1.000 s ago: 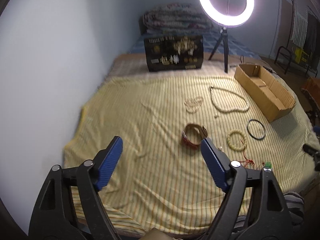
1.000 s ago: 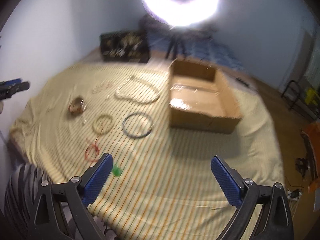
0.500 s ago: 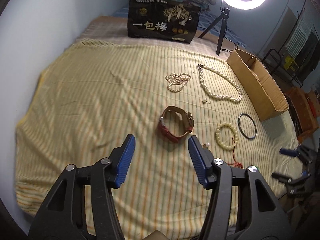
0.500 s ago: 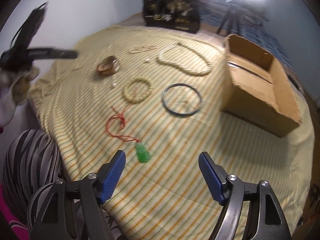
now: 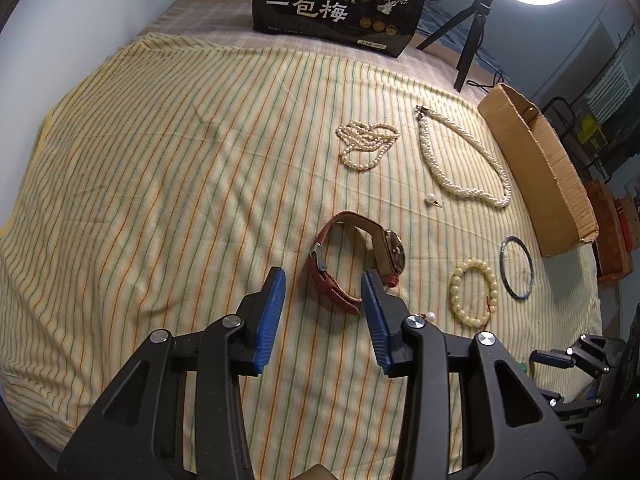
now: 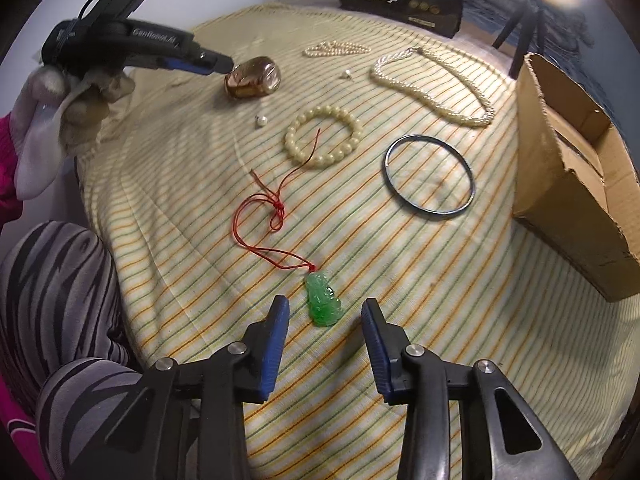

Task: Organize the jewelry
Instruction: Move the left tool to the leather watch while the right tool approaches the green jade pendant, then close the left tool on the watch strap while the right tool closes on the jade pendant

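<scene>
A red-strapped watch [image 5: 356, 258] stands on the striped cloth, also in the right wrist view [image 6: 253, 77]. My left gripper [image 5: 322, 280] is open, its fingers just short of the watch's near side. A green jade pendant [image 6: 324, 299] on a red cord [image 6: 264, 220] lies just ahead of my open right gripper [image 6: 325, 312]. Further out lie a cream bead bracelet [image 6: 324, 136], a dark bangle [image 6: 429, 179], a thick pearl necklace [image 6: 436, 86], a thin pearl strand [image 5: 366, 142] and loose pearl earrings [image 5: 431, 199].
An open cardboard box [image 6: 576, 184] sits at the right edge of the bed. A black printed box [image 5: 340, 4] stands at the far end beside a ring light tripod [image 5: 472, 40]. The person's striped knee [image 6: 52, 292] is at the near left.
Both grippers have moved forward and down toward the cloth. The left closed in on the watch, the right on the jade pendant. Both jaw gaps have narrowed but stay open.
</scene>
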### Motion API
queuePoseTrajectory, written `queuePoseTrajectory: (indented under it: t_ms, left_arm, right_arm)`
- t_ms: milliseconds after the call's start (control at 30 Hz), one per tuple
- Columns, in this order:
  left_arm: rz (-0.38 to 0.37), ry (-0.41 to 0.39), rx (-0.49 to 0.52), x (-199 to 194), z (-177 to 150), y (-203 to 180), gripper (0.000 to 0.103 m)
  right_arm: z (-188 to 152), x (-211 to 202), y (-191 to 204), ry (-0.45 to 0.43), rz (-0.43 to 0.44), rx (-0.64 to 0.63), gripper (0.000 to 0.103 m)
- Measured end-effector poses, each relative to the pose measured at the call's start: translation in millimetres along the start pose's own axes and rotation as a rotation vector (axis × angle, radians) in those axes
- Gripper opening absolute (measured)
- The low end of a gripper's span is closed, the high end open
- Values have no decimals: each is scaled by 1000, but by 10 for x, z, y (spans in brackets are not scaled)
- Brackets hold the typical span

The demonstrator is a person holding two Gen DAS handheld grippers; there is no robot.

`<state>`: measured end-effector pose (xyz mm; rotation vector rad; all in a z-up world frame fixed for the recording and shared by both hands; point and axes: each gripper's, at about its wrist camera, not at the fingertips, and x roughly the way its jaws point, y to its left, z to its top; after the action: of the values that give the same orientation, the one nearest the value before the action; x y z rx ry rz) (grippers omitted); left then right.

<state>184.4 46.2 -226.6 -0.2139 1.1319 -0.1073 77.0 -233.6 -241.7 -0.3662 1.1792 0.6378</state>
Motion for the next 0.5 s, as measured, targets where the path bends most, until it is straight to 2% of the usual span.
queuePoseTrajectory:
  t_ms: [300,367,500]
  left_arm:
    - [-2,25,-24,157,64,14,39]
    - [-2,37,-26,202,74,14,32]
    - [1,46,-40,271,87,20,28]
  right_arm:
    - [47,106,56,15,-34,-44,32]
    - [57,112,68,16,-35,-46,26]
    - [76,131,101,15,-39,-54,16]
